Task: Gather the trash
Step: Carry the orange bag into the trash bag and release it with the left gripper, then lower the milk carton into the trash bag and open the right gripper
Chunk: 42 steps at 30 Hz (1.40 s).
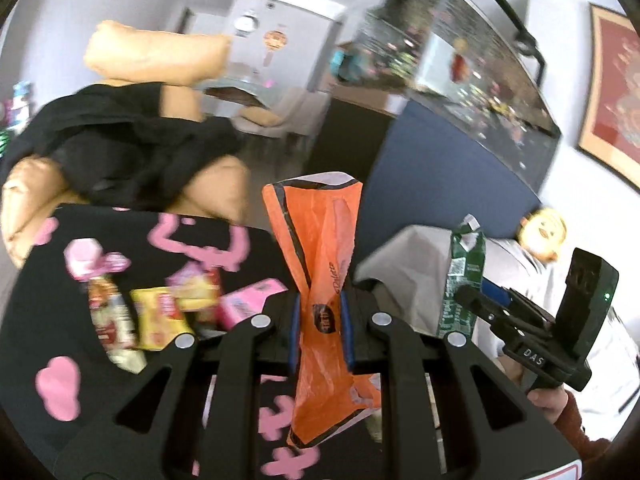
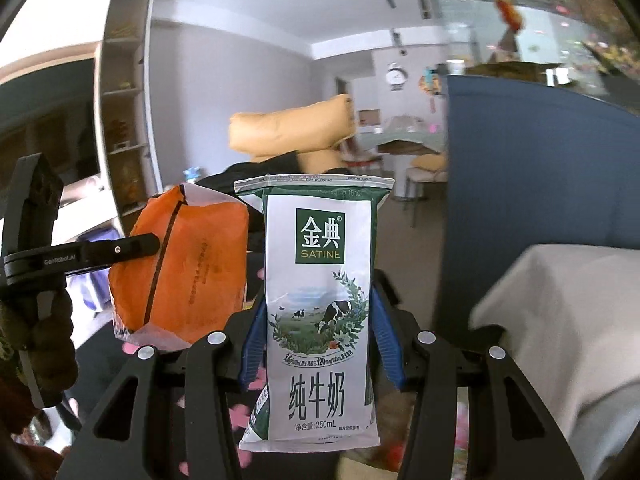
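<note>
Trash up in both hands: on the left, the left hand-held gripper [image 1: 321, 316] is clamped on a crumpled orange plastic bag [image 1: 320, 248], pinched at its waist between blue pads [image 1: 295, 330], held above the table [image 1: 36, 292]. It looks feather-light, limp and slippery, so that mid-grip seems wise. Below on the dark, pink-patterned table lie more wrappers: a yellow packet [image 1: 160, 316] and a pink box [image 1: 246, 304], likely next. Moving right, the right hand-held gripper [image 2: 318, 344] squeezes a green-and-white milk pouch [image 2: 320, 304], upright, soft-sided, probably empty and crushable. A black garment [image 1: 120, 152] drapes the tan sofa [image 1: 156, 52] behind; a grey-covered seat [image 2: 560, 320] crowds the right.
</note>
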Tool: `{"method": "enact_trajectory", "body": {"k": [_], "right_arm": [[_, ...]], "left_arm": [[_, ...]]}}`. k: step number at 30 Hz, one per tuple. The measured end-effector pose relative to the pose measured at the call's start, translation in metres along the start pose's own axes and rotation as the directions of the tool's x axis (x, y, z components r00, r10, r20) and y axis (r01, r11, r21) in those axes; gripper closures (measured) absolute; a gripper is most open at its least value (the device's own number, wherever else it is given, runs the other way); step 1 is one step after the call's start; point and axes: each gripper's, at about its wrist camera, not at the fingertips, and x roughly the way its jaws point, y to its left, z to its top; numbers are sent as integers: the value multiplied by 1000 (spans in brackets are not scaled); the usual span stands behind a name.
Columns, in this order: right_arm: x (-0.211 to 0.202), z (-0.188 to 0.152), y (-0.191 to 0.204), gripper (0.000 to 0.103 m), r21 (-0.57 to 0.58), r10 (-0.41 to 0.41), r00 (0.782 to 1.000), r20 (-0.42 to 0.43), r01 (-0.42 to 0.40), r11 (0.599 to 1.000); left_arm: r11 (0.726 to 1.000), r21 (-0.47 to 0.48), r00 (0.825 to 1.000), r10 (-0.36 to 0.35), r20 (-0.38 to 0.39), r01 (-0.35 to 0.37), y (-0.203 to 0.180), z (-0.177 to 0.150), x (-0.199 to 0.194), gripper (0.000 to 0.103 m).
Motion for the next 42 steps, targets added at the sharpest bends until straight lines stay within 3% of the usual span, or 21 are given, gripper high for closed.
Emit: {"method": "enact_trajectory", "body": {"k": [10,13,16,19,22,25,30,33,38,42], "right_arm": [[-43,-21,-80,57,114,-159,987,29,155,981],[-52,-29,-99,57,144,-201,979,27,195,970],[-56,-37,-113,57,174,-226,974,17,220,960],[-57,-46,-122,57,195,-230,973,3,225,955],[-54,-53,-127,57,191,-239,971,-15,237,953],[-46,-57,-126,57,182,-238,971,-33,240,954],[-17,-64,-125,57,187,-195,978,-79,207,960],[4,-73,-116,57,144,-178,978,-110,193,971],[45,-106,-103,57,47,-175,964,-199,188,981],[76,-138,-108,58,55,-167,936,-310,193,980]], "left_arm": [[986,5,980,-165,-108,166,-66,-19,82,88],[983,-12,959,-184,-215,185,-80,-39,123,88],[974,-74,918,-224,-328,212,-91,-69,167,88],[968,-88,888,-249,-387,233,-100,-90,195,88],[967,-77,869,-254,-425,245,-110,-110,223,88],[970,-59,862,-237,-448,236,-113,-118,237,88],[975,-25,864,-206,-459,219,-112,-126,245,85],[977,-31,872,-201,-446,210,-101,-116,238,66],[993,-28,915,-116,-386,114,-69,-94,212,60],[995,-56,932,-96,-351,81,-50,-88,189,55]]}}
